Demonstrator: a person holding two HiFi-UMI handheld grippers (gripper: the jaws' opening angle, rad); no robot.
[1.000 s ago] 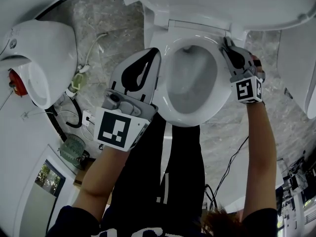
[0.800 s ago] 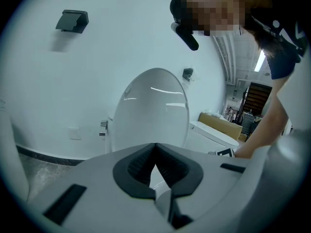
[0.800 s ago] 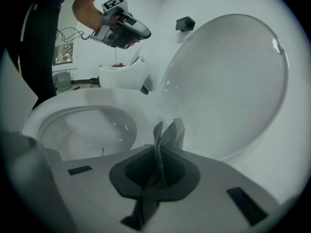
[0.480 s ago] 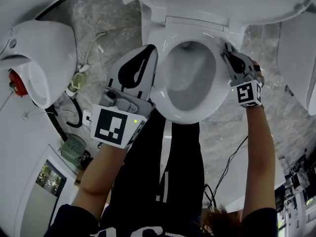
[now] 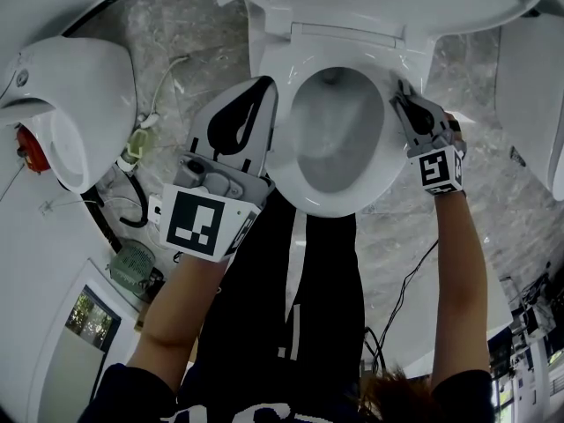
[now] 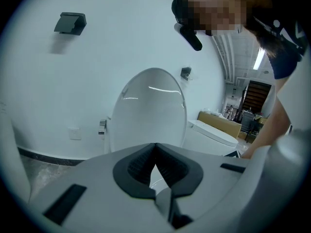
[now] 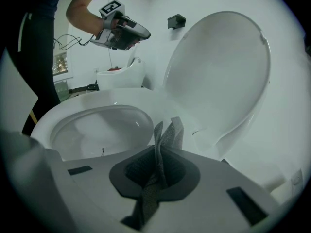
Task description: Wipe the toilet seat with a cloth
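Right gripper (image 5: 401, 90): jaws clenched on a grey cloth (image 7: 166, 132); cloth at the rear right edge of the toilet seat (image 5: 280, 161), near the raised lid (image 7: 221, 67). Left gripper (image 5: 262, 88): jaws clenched, nothing between; held above the seat's left edge.

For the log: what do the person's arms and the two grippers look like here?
The left gripper and right gripper are light grey wedge-shaped shells with black ribbed pads lining each claw. Each carries a white cube printed with black square markers. The arms are bare below short dark sleeves.
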